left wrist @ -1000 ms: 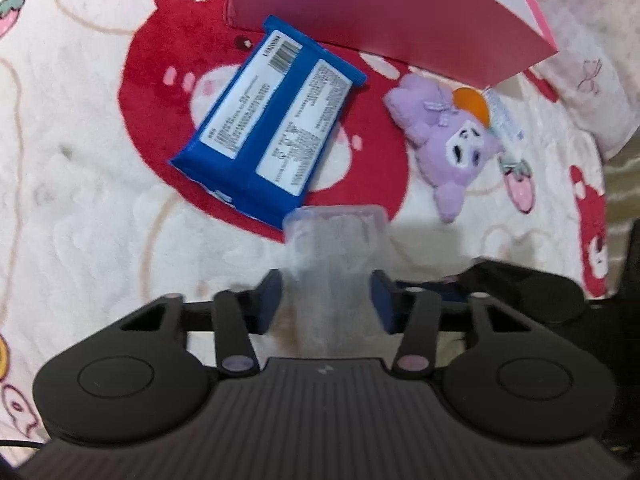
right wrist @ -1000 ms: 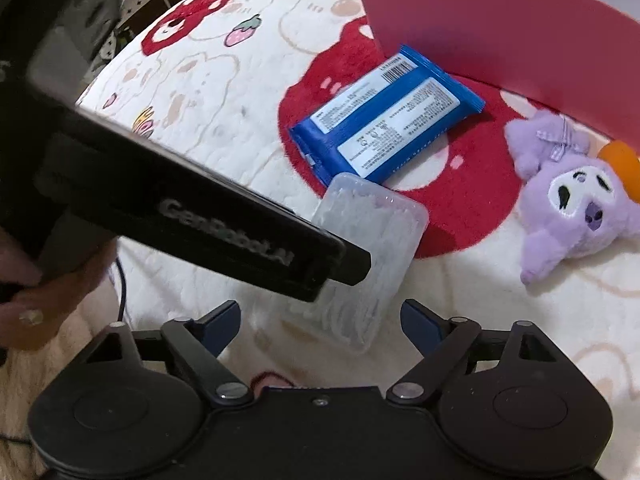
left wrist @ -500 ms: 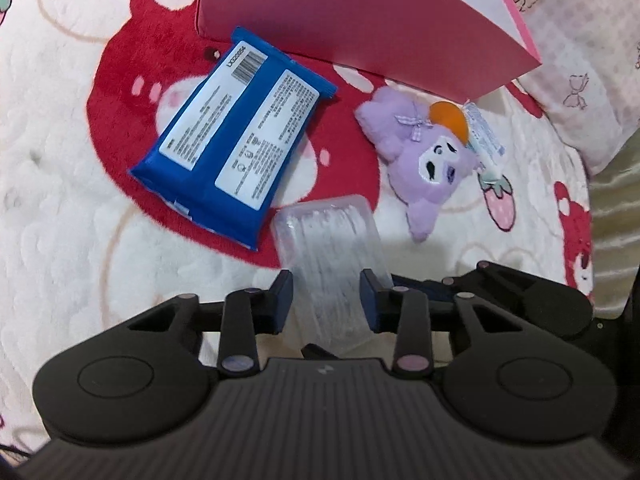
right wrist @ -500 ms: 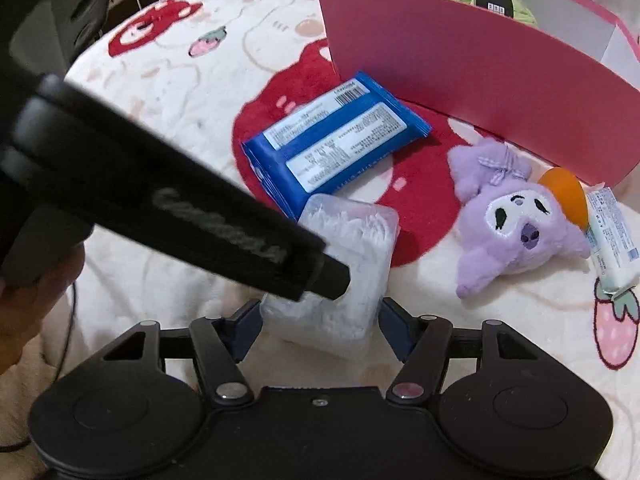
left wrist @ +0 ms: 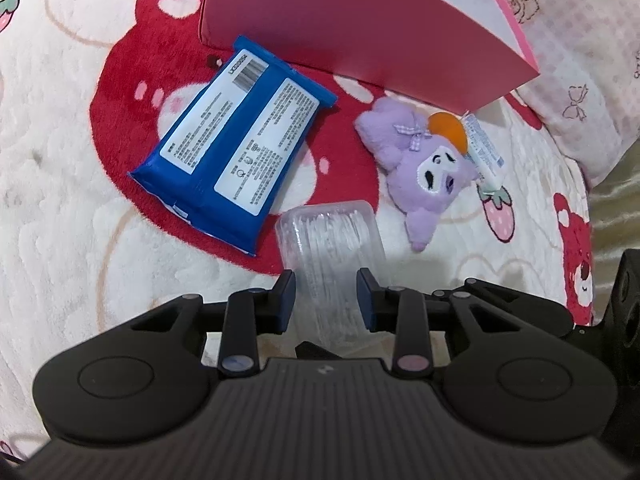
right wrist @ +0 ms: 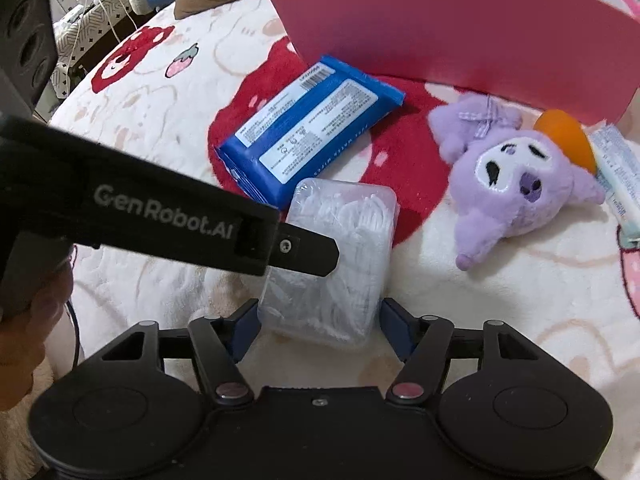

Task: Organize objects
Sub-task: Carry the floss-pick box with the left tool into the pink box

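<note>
A clear plastic box of white floss picks lies on the blanket, also in the right wrist view. My left gripper is shut on its near end. My right gripper has closed its jaws against the box's sides from the other direction. A blue wipes pack lies just beyond the box, also in the right wrist view. A purple plush toy with an orange patch lies to the right, also in the right wrist view. A pink storage box stands behind them.
A small white tube lies beside the plush. A pink patterned pillow is at the far right. The left gripper's black body crosses the right wrist view. The blanket is cream with red bears.
My left gripper closed onto the floss box. My right gripper moved in and narrowed its jaws onto the same box. Both views shifted closer to the objects.
</note>
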A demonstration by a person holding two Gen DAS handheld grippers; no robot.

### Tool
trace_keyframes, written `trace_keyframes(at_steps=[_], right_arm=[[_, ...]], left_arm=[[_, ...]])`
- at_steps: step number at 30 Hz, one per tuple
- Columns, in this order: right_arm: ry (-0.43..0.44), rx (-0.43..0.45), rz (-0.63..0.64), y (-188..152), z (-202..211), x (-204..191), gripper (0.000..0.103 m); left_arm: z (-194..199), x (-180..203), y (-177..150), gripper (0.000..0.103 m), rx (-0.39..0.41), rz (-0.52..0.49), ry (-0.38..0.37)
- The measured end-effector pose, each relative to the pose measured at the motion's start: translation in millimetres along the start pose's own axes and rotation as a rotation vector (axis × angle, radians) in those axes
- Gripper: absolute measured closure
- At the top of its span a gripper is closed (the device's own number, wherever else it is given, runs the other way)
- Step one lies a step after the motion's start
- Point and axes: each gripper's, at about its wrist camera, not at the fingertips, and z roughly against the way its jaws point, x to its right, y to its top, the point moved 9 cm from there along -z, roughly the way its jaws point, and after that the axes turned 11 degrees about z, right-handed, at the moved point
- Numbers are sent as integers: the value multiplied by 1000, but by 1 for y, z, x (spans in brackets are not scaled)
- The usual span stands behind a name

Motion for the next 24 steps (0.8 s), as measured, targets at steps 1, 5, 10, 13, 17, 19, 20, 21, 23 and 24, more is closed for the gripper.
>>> trace_keyframes(at_steps=[1, 5, 10, 13, 17, 19, 20, 21, 23, 24], right_arm=[[-11, 6, 8, 1, 1, 0, 34], [-42, 33, 43, 5, 12, -5, 34], [-75, 76, 87, 7, 30, -6, 34], [-95, 116, 110, 11, 43, -6, 34], [-102, 151, 99, 14, 59, -1, 34], [-110, 166, 86, 15, 67, 1, 34], [-117, 175, 89, 15, 71, 2, 34], [-124, 183, 92, 14, 72, -1, 34], [-130, 191, 95, 16, 77, 0, 34], [-132, 197, 95, 18, 78, 2, 35]], left_arm=[[2, 1, 0, 71, 4, 0, -3], [12, 8, 0, 71, 36, -16, -6], [30, 21, 2, 71, 91, -60, -26], [40, 36, 1, 67, 125, -152, -27], [48, 53, -2, 66, 159, -209, -20], [53, 60, -1, 66, 171, -226, -31], [55, 62, 0, 66, 174, -224, -37], [57, 64, 0, 66, 175, -217, -44], [61, 68, 3, 66, 179, -207, -60], [62, 71, 3, 66, 181, -208, -67]])
